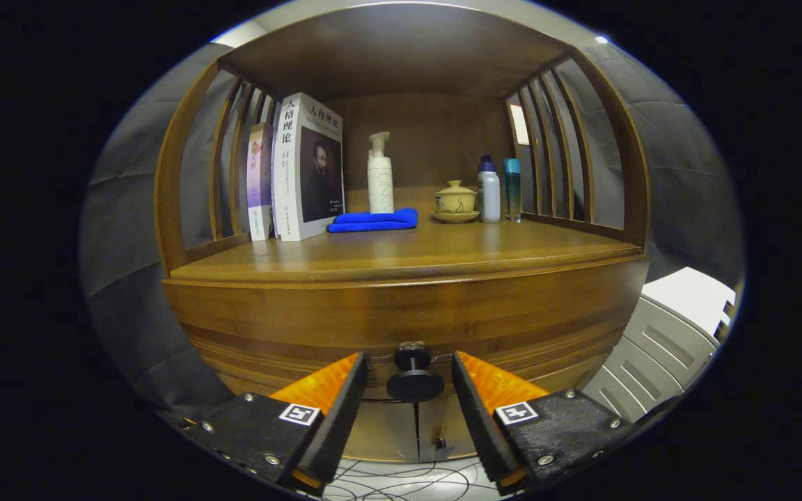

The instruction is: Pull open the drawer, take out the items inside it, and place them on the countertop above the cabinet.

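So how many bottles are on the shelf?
3. A white pump bottle stands behind the blue cloth; a white bottle and a teal bottle stand right of the lidded cup. Others may hide behind the books.

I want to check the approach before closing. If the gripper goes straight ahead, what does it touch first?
Likely the black drawer knob, between the open gripper fingers; behind it the wooden drawer front. Depth is unclear.
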`<state>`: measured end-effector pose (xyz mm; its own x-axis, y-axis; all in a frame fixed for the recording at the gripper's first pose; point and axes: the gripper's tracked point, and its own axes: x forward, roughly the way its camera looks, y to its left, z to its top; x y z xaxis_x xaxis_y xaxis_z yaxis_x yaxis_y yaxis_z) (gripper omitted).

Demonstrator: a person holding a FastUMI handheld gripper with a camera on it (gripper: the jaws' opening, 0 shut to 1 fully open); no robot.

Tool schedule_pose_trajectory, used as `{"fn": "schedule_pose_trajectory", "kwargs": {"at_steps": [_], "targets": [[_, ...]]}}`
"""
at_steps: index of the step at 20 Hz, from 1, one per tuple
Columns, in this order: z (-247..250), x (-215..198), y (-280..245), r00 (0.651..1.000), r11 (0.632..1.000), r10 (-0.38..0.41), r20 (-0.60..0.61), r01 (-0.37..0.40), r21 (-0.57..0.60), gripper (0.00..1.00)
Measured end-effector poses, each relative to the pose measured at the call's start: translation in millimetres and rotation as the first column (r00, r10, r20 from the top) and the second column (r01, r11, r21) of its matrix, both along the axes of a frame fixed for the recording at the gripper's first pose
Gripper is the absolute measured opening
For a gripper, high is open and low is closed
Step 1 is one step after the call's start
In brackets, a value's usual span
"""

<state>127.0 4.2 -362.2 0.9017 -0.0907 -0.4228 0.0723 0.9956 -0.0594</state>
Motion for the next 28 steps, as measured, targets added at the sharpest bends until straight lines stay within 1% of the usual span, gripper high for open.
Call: {"fn": "schedule_pose_trajectory", "kwargs": {"at_steps": [1, 4, 6, 8, 9, 10, 12, 16, 22, 28], "targets": [[-2, 1, -1, 1.0, 1.0, 0.0, 0.004, 0.0, 0.006, 0.74], [-2, 2, -1, 0.999, 0.998, -0.004, 0.033, 0.002, 0.057, 0.49], [-2, 0, -2, 0.998, 0.997, 0.001, 0.067, -0.006, 0.072, 0.46], [-4, 0, -1, 0.996, 0.998, 0.033, 0.081, -0.037, 0.044, 0.4], [-4, -1, -2, 0.996, 0.999, 0.038, 0.086, -0.041, 0.035, 0.38], [-5, -1, -3, 0.996, 0.999, 0.028, 0.085, -0.031, 0.036, 0.34], [-7, -2, -3, 0.997, 0.999, 0.018, 0.068, -0.02, 0.034, 0.31], [-4, -10, -3, 0.998, 0.999, 0.03, 0.059, -0.032, 0.036, 0.31], [6, -49, -5, 0.997, 0.999, 0.035, 0.065, -0.035, 0.012, 0.3], [13, -87, -3, 0.998, 0.999, 0.027, 0.054, -0.029, 0.039, 0.3]]}}
